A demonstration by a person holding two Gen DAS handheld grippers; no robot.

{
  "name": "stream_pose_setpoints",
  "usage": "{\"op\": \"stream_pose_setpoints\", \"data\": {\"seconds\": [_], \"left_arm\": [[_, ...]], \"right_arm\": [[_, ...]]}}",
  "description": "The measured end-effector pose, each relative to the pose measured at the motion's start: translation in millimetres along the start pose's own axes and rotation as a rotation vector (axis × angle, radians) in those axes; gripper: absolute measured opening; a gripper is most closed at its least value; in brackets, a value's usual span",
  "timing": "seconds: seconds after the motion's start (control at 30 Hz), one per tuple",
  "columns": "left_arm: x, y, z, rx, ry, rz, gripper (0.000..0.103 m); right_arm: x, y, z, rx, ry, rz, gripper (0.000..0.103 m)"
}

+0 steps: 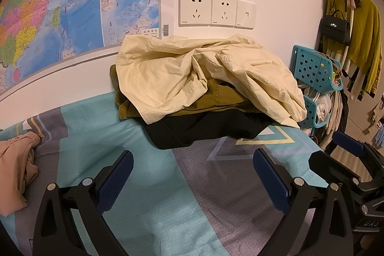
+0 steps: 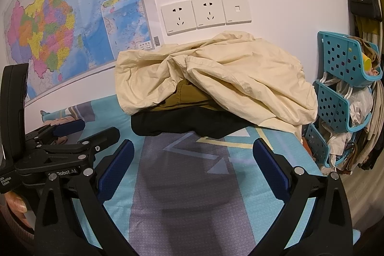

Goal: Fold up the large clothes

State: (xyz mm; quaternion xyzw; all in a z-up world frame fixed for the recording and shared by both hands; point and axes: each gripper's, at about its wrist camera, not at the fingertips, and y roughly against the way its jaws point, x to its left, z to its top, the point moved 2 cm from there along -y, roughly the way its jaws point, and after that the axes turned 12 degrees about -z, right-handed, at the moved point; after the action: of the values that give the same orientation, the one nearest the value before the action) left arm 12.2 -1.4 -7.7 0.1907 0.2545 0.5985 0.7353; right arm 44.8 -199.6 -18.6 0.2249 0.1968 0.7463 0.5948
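From the left wrist view, the left gripper [image 1: 193,174] fills the bottom of the frame with its blue-padded fingers [image 1: 115,181] spread wide and nothing between them, hovering over the teal and grey bedsheet [image 1: 148,203]. At frame centre, against the wall, sits a pile of clothes: a cream jacket [image 1: 192,73] rumpled on top, an olive garment [image 1: 223,97] beneath it and a black garment [image 1: 204,128] at the bottom. A peach garment [image 1: 16,172] lies crumpled at the left edge. The right gripper [image 1: 345,160] enters at the lower right (its fingers also apart).

From the right wrist view, the right gripper [image 2: 193,174] is wide open and empty at bottom centre, with the same pile just above it.
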Motion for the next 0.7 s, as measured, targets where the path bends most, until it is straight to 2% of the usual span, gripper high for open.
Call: {"op": "stream_pose_setpoints", "data": {"seconds": [0.7], "left_arm": [[2.4,-2.3,2.3,0.005,0.005,0.002,0.096]], "right_arm": [[2.2,-4.3,5.1,0.002,0.018,0.001,0.098]]}}
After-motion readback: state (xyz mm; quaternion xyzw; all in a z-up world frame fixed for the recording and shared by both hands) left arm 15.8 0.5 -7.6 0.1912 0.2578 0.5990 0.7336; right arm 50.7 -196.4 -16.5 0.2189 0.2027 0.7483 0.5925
